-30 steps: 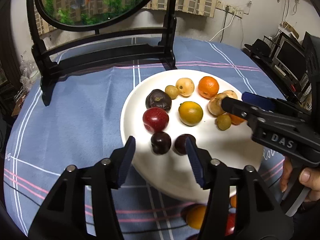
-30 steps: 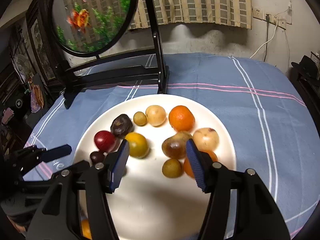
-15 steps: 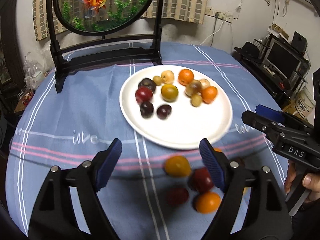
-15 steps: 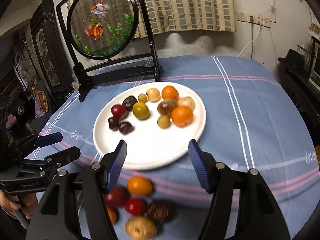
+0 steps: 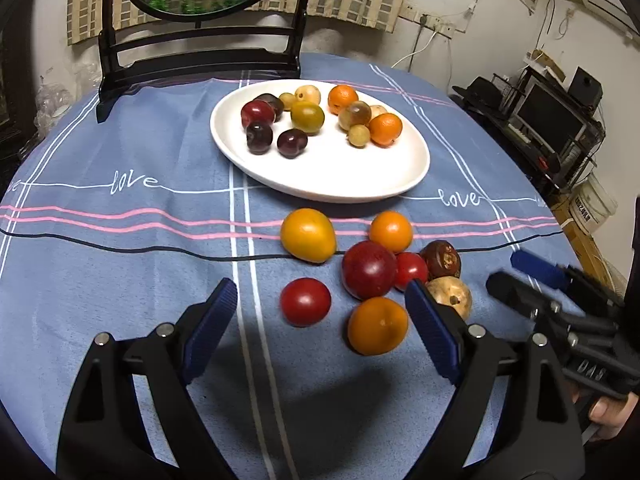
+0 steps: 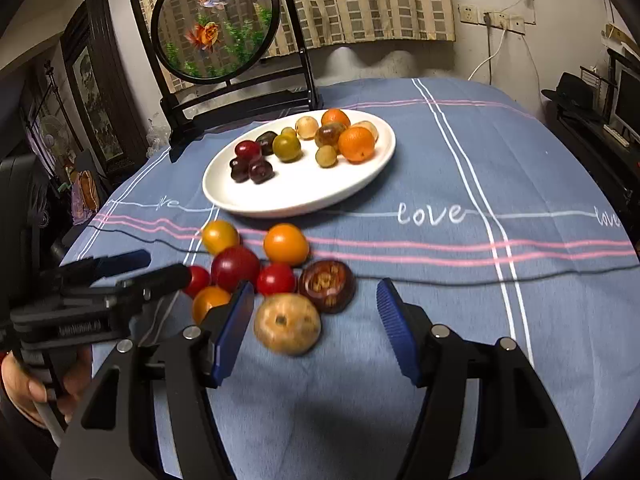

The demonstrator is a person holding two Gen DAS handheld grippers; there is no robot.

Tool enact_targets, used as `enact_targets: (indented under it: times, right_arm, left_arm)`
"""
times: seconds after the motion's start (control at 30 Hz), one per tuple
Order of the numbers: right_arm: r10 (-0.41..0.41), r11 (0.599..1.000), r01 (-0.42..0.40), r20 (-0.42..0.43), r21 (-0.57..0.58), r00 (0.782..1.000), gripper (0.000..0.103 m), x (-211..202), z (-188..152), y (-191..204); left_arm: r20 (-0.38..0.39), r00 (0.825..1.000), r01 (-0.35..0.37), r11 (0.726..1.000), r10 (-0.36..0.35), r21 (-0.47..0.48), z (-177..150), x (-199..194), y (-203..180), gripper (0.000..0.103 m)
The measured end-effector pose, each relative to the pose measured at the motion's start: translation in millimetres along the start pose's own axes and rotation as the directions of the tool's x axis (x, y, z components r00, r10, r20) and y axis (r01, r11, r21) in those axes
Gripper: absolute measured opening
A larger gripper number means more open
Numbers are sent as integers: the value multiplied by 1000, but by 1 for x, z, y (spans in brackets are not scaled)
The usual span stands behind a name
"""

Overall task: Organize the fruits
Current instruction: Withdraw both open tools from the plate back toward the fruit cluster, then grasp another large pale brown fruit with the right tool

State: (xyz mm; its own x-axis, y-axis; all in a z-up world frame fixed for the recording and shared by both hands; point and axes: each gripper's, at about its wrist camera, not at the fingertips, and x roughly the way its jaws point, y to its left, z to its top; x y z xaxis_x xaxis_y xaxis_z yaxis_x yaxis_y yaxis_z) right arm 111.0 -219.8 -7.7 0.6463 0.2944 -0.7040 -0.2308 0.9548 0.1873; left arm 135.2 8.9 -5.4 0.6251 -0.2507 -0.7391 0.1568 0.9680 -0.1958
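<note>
A round table is wearing a blue striped cloth. Behind it, a round painted goldfish screen is standing in a black frame. A checked curtain is hanging on a pale wall, with a monitor sitting at the right.

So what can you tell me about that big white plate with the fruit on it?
The white plate is round, shallow and glossy, ceramic by its look, and lies flat on the blue striped tablecloth, in front of the black-framed goldfish screen. Its far half holds small fruits in dark red, green-yellow, tan and orange; the near half is bare. More fruit lies on the cloth just in front of it. Neither gripper touches it.
</note>
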Motion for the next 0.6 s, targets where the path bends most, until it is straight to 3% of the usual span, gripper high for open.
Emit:
enact_targets:
  times: [0.17, 0.6]
  right_arm:
    - [-49, 997, 47, -25, -57, 998, 64, 7, -14, 9]
    - [-86, 985, 69, -101, -157, 991, 64, 30, -21, 31]
  left_arm:
    - [8, 1000, -6, 1000, 6, -13, -2, 0, 9, 88]
    - [-22, 1000, -11, 1000, 11, -16, -5, 10, 15, 88]
